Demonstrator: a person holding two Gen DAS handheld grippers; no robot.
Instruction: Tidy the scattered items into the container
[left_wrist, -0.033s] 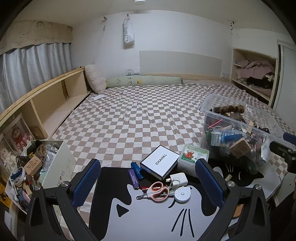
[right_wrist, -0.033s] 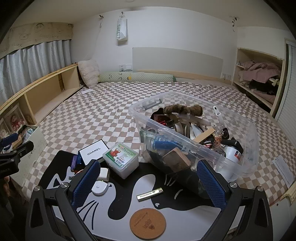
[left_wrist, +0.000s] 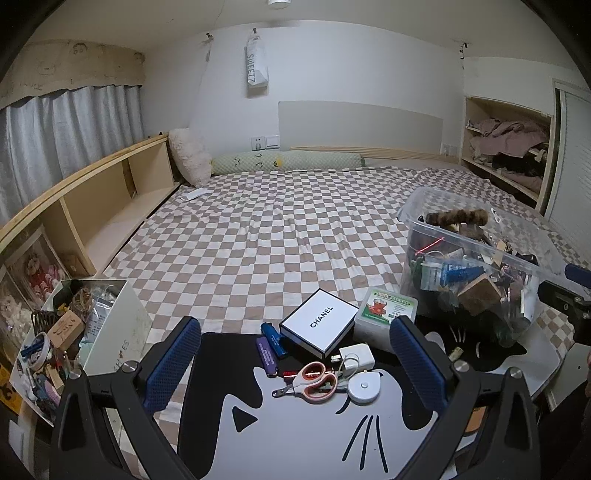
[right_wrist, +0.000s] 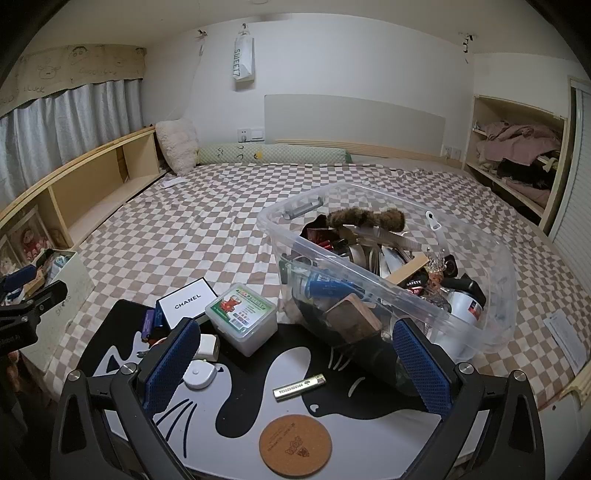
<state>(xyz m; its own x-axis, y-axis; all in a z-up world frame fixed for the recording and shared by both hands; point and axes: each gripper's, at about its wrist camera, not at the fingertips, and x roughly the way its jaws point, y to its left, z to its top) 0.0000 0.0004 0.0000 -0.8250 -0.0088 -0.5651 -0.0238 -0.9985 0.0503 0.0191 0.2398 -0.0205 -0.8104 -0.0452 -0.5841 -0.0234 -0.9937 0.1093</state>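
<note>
A clear plastic container (right_wrist: 491, 258) full of small items stands at the table's far right; it also shows in the left wrist view (left_wrist: 436, 206). Loose items lie on the black-and-white cat mat (left_wrist: 295, 435): a white CHANEL box (left_wrist: 319, 323), a green-lidded case (left_wrist: 388, 308), orange-handled scissors (left_wrist: 314, 380), a white charger (left_wrist: 356, 356), a round tape measure (left_wrist: 364, 386), a blue lighter (left_wrist: 273, 339), a purple lighter (left_wrist: 266, 356). A silver lighter (right_wrist: 299, 386) and a cork coaster (right_wrist: 295, 446) lie nearer. My left gripper (left_wrist: 295, 363) is open and empty above the scissors. My right gripper (right_wrist: 295, 369) is open and empty above the silver lighter.
A white box (left_wrist: 110, 325) of odds and ends stands left of the table. A checkered bed (left_wrist: 295, 229) lies beyond, with a wooden shelf (left_wrist: 92, 206) on the left and an open closet (left_wrist: 506, 155) on the right.
</note>
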